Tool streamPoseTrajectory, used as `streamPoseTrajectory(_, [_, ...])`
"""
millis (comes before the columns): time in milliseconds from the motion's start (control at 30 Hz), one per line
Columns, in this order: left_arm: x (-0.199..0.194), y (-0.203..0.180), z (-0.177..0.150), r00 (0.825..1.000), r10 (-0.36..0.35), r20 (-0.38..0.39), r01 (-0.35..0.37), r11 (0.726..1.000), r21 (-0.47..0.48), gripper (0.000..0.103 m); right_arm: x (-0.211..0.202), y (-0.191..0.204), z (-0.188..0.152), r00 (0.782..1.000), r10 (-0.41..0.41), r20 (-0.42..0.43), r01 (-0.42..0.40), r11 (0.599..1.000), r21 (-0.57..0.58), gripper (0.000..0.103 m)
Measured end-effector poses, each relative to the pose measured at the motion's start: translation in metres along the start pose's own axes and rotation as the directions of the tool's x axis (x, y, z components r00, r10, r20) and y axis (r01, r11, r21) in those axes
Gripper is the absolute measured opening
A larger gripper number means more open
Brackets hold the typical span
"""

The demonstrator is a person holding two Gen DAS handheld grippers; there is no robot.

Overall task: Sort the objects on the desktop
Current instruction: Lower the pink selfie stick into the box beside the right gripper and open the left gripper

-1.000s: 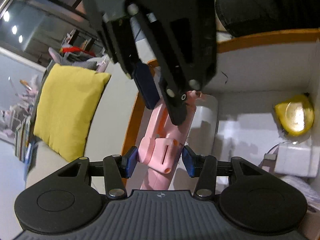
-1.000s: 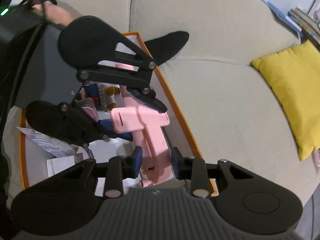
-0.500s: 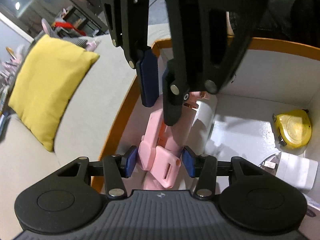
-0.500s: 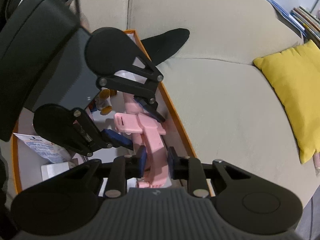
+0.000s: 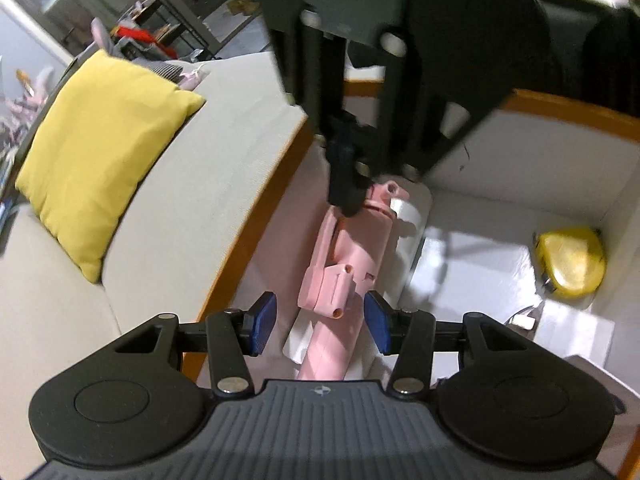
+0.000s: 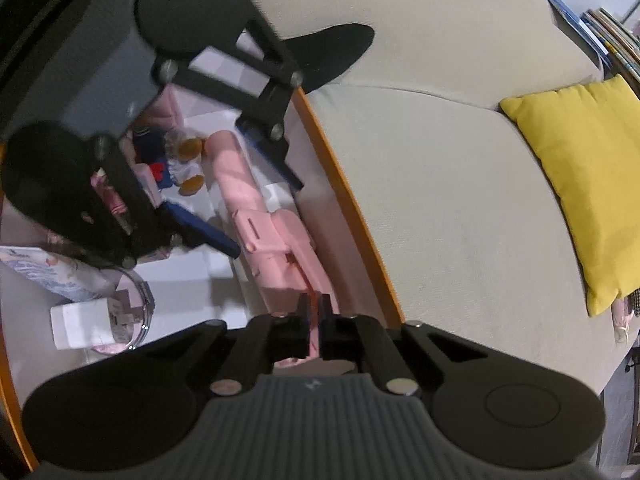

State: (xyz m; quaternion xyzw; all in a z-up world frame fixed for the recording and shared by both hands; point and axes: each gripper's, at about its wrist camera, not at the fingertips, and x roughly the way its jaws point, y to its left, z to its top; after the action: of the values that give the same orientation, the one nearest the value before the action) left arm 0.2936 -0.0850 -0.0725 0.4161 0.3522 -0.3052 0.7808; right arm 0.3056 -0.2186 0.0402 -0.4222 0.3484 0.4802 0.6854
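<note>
- Right gripper [image 6: 315,322] is clamped tight on the pink gadget's [image 5: 346,276] end, inside the orange-rimmed box [image 5: 256,232].
- Left gripper [image 5: 320,322] stands open, blue pads clear of the gadget between them.

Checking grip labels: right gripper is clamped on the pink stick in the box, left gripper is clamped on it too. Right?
Half right. The right gripper is clamped on the pink stick in the box, but the left gripper is open: the left wrist view shows a gap between its blue pads and the stick.
</note>
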Motion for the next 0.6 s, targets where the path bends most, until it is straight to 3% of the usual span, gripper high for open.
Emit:
streamPoseTrajectory(100, [-0.004,0.015,-0.004,1.000,-0.028,-0.012,0.027,0.997,-0.074,0.041,-0.002,0.002,-0.002,1.000,0.004,0.004,-0.004,1.000,-0.006,0.005])
streamPoseTrajectory(300, [-0.005,0.039,-0.011,0.991,-0.137,-0.002,0.132,0.957,-0.259,0.034,-0.009,0.000,0.005,0.994,0.058,0.092,-0.062,0.997,0.035,0.006])
streamPoseTrajectory(433, [-0.002,0.037,-0.015,0.991,-0.127,-0.040,0.114,0.965,-0.235,0.026,-0.011,0.002,0.016,0.988,0.073,0.137,-0.082,0.995,0.059,0.006])
streamPoseTrajectory(600, [0.011,0.039,-0.019,0.988,-0.137,-0.074,0.115,0.962,-0.248,0.028,-0.004,0.012,0.023,0.982,0.110,0.151,-0.120,0.991,0.063,0.007])
